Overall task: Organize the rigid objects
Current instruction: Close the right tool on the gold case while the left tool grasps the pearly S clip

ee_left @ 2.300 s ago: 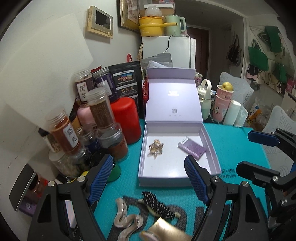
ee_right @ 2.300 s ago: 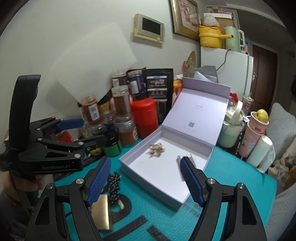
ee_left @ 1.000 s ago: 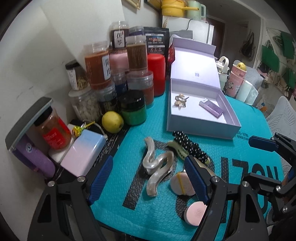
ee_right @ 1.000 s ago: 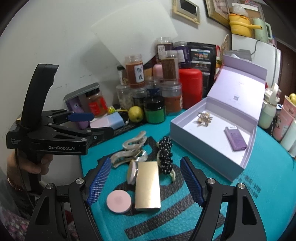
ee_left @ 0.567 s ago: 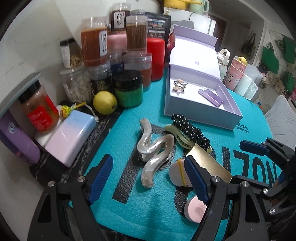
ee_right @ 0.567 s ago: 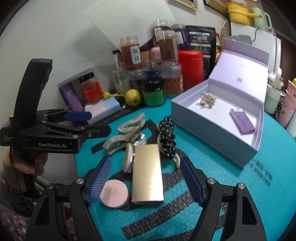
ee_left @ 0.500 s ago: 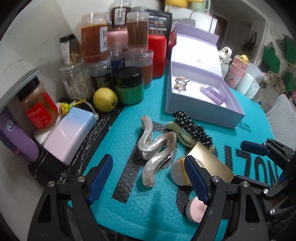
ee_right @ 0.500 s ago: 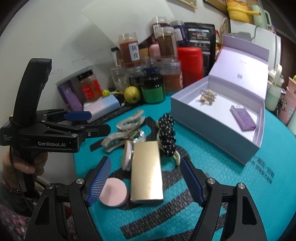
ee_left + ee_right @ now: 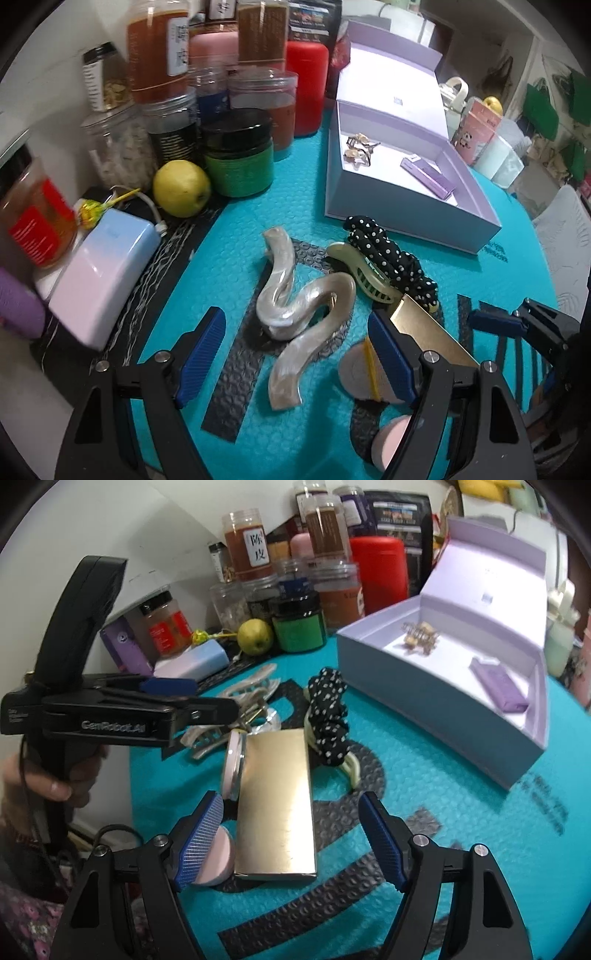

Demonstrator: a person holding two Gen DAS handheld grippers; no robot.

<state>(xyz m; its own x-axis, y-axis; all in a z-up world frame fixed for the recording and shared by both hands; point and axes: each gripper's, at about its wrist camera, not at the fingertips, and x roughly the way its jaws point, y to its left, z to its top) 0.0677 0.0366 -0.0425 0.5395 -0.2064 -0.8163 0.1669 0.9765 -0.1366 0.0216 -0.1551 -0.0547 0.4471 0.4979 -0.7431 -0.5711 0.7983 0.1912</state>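
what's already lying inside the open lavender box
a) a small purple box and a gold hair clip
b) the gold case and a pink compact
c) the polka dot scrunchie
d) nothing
a: inside the lavender box lie a small purple box and a gold hair clip; the other items lie outside it on the teal mat.

Clips (image 9: 303, 306) before box (image 9: 388, 221); jars (image 9: 236, 110) left.
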